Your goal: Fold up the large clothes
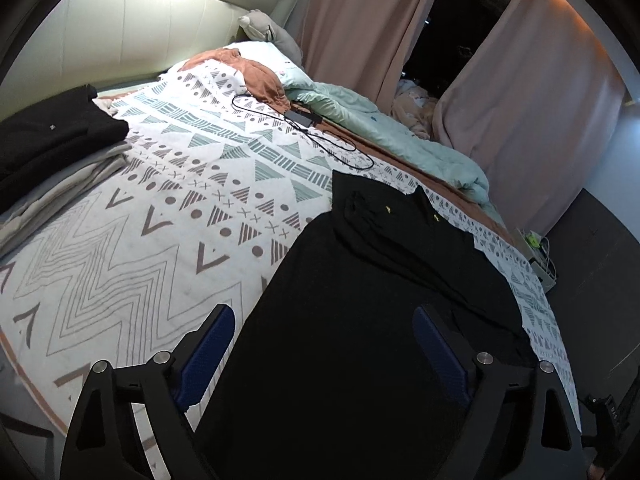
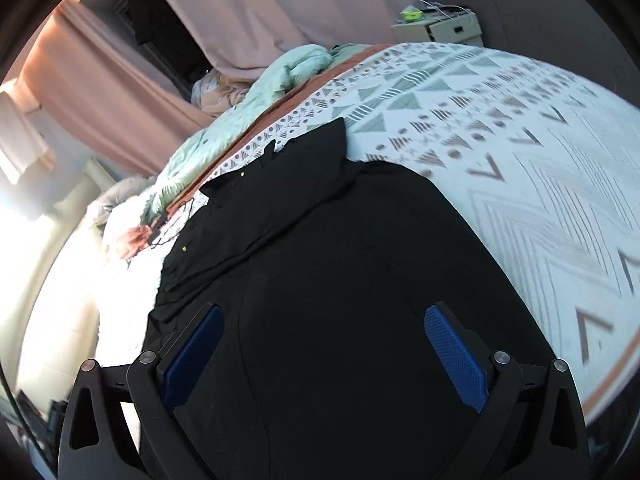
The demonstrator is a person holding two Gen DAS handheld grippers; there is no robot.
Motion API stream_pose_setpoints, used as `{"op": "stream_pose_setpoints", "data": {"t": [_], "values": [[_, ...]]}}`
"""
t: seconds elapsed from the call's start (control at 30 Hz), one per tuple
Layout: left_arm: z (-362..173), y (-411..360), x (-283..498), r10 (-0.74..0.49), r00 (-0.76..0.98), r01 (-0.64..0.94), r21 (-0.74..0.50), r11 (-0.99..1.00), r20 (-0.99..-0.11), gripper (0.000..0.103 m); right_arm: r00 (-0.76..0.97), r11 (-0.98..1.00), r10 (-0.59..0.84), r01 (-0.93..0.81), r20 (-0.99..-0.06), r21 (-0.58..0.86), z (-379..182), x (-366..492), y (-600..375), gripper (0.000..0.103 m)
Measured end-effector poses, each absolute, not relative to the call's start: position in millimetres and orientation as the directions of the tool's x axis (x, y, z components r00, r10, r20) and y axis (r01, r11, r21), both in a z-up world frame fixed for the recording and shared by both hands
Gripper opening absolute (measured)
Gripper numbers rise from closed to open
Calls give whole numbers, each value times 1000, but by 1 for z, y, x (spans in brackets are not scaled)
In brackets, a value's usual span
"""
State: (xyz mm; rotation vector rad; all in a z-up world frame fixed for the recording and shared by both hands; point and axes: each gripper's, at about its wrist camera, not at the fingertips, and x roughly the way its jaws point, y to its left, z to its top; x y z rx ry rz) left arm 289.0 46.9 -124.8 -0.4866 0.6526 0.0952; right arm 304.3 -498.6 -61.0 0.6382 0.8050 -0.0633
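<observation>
A large black garment [image 1: 360,300] with small gold buttons lies spread on the patterned bedspread [image 1: 140,232]. My left gripper [image 1: 322,312] hovers over its near part, jaws wide apart, blue pads [image 1: 208,348] bare, nothing pressed between them. In the right wrist view the same black garment [image 2: 340,260] fills the middle. My right gripper [image 2: 322,312] hangs above it, jaws wide, the blue pads [image 2: 456,360] clear of the cloth. At the far left, a folded black garment [image 1: 52,136] rests on a stack of folded pale clothes [image 1: 60,196].
A black charger with a looped cable [image 1: 304,120] lies on the bedspread beyond the garment. A mint duvet [image 1: 400,132] is bunched along the far side, by pink curtains [image 1: 540,100]. A padded headboard [image 1: 120,32] closes the far end. A small bedside box [image 2: 440,26] stands past the bed.
</observation>
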Motion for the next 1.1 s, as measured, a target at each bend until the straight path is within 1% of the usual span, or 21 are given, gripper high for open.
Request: {"op": "stream_pose_setpoints", "data": {"t": [0.1, 0.17, 0.27, 0.37, 0.47, 0.53, 0.6, 0.83, 0.87, 0.93, 0.97, 1.0, 1.1], "values": [[-135, 47, 269, -97, 786, -226, -429, 874, -611, 84, 703, 793, 193, 299, -685, 530, -67, 276, -506, 101], [-138, 54, 255, -112, 789, -238, -469, 851, -604, 82, 708, 771, 210, 305, -674, 560, -72, 255, -512, 101], [-141, 66, 231, -138, 794, -253, -528, 811, -592, 82, 733, 697, 257, 311, -630, 646, -81, 221, -525, 101], [-143, 72, 206, -183, 791, -239, -571, 786, -584, 82, 751, 653, 270, 317, -602, 688, -87, 187, -537, 101], [-149, 76, 179, -194, 784, -234, -571, 787, -590, 81, 748, 655, 284, 306, -600, 691, -92, 167, -546, 101], [-157, 83, 166, -241, 785, -227, -626, 746, -572, 81, 750, 667, 273, 305, -603, 680, -94, 155, -551, 101], [-160, 87, 160, -242, 765, -239, -612, 754, -597, 70, 752, 673, 275, 295, -599, 679, -97, 144, -556, 101], [-165, 107, 147, -254, 753, -224, -599, 769, -607, 69, 761, 701, 272, 262, -589, 663, -102, 117, -575, 100], [-167, 110, 147, -262, 752, -222, -606, 764, -606, 68, 763, 703, 273, 258, -586, 663, -103, 116, -578, 100], [-173, 115, 148, -277, 746, -220, -617, 756, -606, 65, 763, 700, 272, 262, -587, 665, -106, 115, -585, 94], [-176, 116, 150, -287, 740, -219, -621, 753, -609, 64, 761, 696, 274, 265, -588, 667, -107, 115, -588, 87], [-179, 117, 152, -299, 734, -215, -625, 751, -611, 64, 758, 690, 281, 267, -589, 672, -109, 117, -592, 85], [-188, 117, 159, -320, 721, -209, -633, 745, -615, 63, 752, 682, 281, 281, -596, 675, -115, 123, -597, 85]]}}
